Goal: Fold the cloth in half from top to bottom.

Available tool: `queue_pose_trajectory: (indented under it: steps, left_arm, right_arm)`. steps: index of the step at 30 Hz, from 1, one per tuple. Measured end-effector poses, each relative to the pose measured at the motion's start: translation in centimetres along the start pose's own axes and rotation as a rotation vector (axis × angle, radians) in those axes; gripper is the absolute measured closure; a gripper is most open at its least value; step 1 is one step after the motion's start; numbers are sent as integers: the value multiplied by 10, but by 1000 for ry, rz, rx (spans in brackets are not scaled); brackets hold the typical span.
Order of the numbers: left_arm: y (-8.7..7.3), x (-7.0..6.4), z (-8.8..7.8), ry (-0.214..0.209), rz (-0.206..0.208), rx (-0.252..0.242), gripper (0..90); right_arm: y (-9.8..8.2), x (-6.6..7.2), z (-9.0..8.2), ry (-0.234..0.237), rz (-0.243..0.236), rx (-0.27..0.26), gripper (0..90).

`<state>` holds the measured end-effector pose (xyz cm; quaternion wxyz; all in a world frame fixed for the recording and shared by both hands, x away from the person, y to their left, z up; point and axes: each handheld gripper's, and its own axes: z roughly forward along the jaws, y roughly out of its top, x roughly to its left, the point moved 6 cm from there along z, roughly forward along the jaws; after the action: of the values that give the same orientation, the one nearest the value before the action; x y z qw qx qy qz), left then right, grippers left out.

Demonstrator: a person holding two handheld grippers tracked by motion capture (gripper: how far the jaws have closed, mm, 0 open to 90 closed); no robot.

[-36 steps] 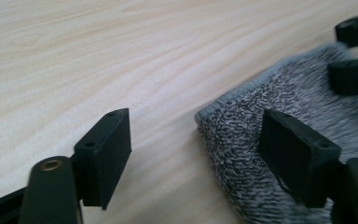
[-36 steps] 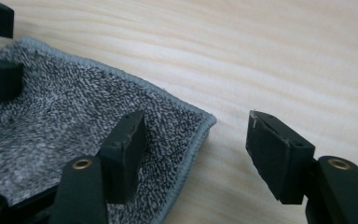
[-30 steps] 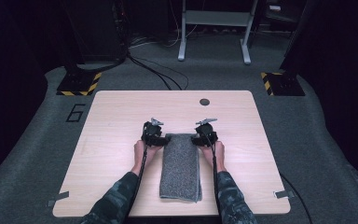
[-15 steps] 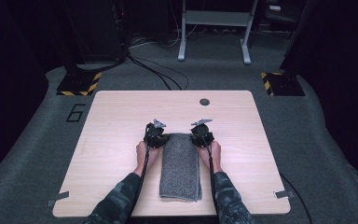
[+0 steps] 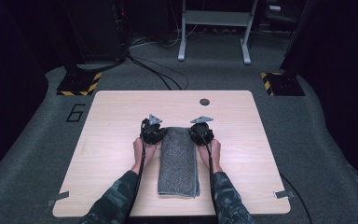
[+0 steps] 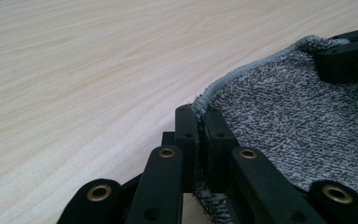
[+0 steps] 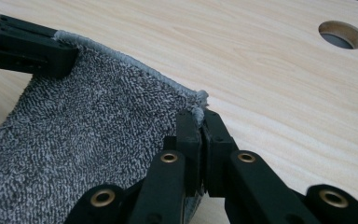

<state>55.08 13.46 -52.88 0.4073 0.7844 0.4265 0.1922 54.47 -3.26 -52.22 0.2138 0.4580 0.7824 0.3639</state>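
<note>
Both the left claw (image 5: 160,135) and right claw (image 5: 196,133) have closed on the towel's (image 5: 179,161) far corners.

A dark recording lab: wooden table (image 5: 121,140) on grey carpet (image 5: 317,154), hazard-striped stand bases (image 5: 79,84), trailing floor cables (image 5: 154,70).

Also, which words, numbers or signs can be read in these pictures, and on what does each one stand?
"6": on the grey floor mat, left of the wooden table.
Towel, left gripper and right gripper: no readable text.
</note>
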Motion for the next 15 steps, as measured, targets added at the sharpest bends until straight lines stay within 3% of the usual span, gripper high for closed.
queue_pose_trajectory:
  steps: [7, 15]
  left_arm:
    - [6, 3, -3, 5, 3, -19, 861]
    - [21, 4, -9, 24, 29, -64, 861]
  right_arm:
    - [6, -1, -4, 5, -50, -28, 873]
    - [17, -3, -12, -2, -45, -72, 873]
